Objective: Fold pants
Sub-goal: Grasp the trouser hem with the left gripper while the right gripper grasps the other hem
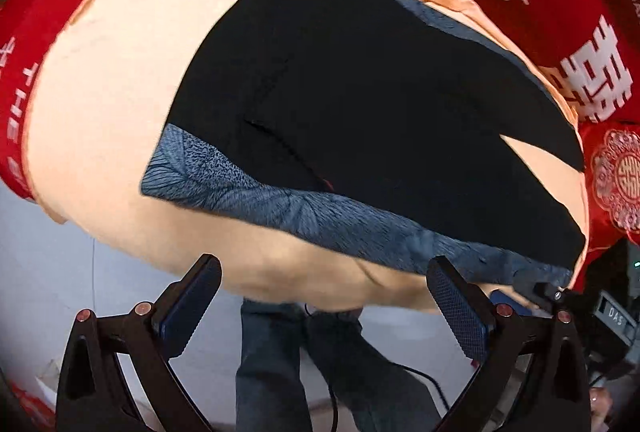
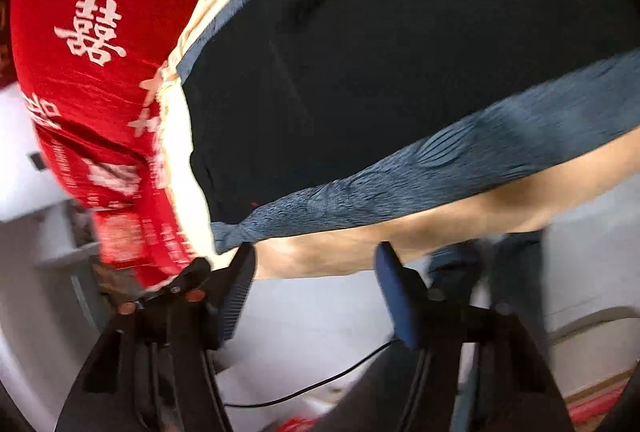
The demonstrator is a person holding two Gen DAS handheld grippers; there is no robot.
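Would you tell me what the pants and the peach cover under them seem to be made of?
Pants: matte black knit, probably stretchy, with a grey-blue patterned side band. Peach cover: smooth woven cloth, faint sheen, puckered edge; fibre unclear.

Both hand-held grippers point downward, jaws apart with nothing between them. The left gripper [image 1: 324, 272] stands wide open; the right gripper [image 2: 316, 260] is narrower. The person's 2 legs [image 1: 320, 364] stand just beyond the left gripper.

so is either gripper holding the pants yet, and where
Nothing held: left gripper and right gripper both stand open, near the pants' grey band.
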